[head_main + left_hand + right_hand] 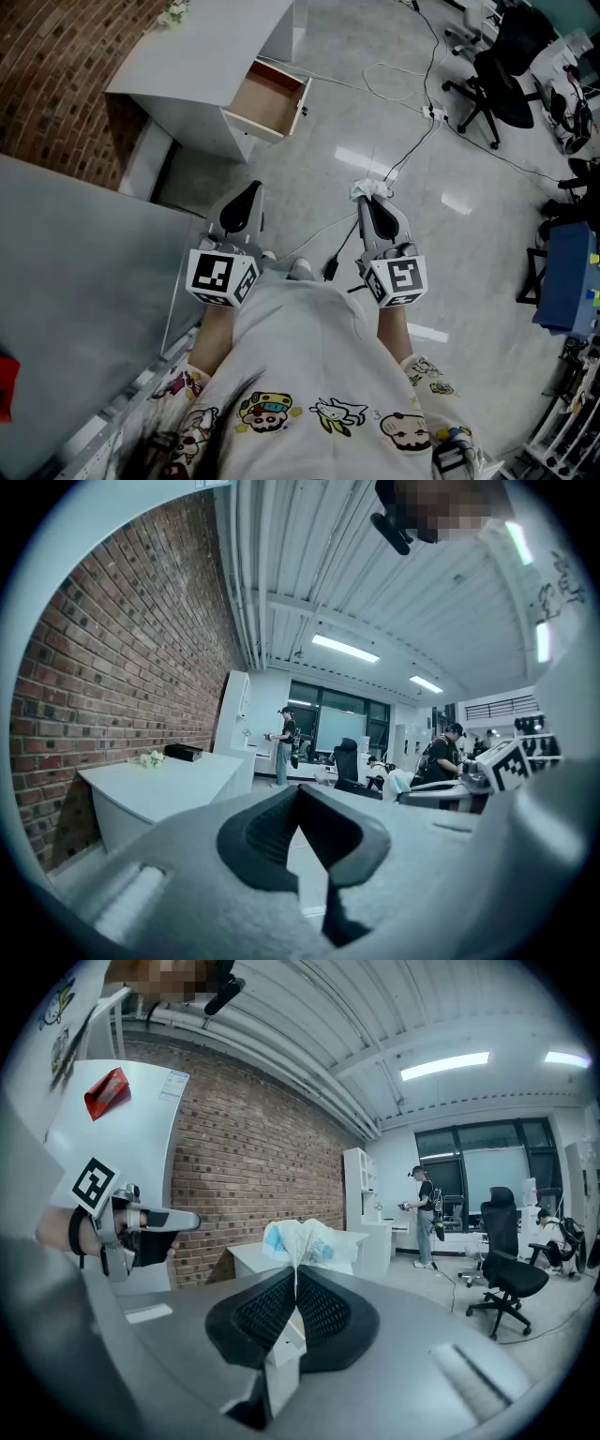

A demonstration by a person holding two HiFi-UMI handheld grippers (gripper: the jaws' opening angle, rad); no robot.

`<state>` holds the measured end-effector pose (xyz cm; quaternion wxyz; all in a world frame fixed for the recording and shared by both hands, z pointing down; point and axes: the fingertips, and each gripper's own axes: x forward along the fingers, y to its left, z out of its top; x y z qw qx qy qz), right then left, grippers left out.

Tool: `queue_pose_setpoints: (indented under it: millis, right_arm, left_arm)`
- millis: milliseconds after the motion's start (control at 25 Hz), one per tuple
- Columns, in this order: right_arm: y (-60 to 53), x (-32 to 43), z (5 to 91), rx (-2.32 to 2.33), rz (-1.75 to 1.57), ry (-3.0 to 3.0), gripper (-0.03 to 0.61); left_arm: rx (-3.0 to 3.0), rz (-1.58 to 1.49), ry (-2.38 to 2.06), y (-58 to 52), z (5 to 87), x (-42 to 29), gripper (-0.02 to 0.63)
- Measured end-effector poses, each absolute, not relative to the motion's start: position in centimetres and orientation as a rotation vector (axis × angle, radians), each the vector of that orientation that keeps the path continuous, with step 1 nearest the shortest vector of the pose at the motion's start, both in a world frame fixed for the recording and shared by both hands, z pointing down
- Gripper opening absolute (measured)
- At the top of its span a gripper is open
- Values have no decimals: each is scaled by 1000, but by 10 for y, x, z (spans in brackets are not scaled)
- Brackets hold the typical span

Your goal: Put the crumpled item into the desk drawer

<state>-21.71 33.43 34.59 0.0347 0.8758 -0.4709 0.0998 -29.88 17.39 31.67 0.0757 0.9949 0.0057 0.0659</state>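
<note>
The crumpled item (371, 190), a white wad with blue patches, is pinched at the tips of my right gripper (369, 200), which is shut on it. In the right gripper view the crumpled item (304, 1240) sticks up past the closed right gripper (295, 1277). My left gripper (247, 197) hangs beside it with its jaws together and nothing between them; the left gripper (300, 793) shows the same in its own view. Ahead stands the white desk (202, 52) with its wooden drawer (272, 97) pulled open. Both grippers are well short of the drawer, above the floor.
A grey tabletop (75, 281) fills the left. Cables (403, 84) and a power strip (437, 114) lie on the glossy floor ahead. Black office chairs (502, 80) stand at the far right, a blue crate (567, 277) at the right edge. A person (424, 1213) stands far off.
</note>
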Motion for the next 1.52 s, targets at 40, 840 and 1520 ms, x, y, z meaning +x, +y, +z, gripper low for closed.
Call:
queue_pose_setpoints:
  millis: [40,840,1520]
  right_arm:
    - [338,-216,344,2696,302,-1443,12]
    - [360,-204,340,2739,283,-1456,12]
    - [257,-38,357,2751,345,-1404,12]
  left_arm:
    - [2985,198,19,177,316,-298,0]
    - [3006,188,-21,185,315,-291,0]
    - [2997,214,24,70,326,-114,0]
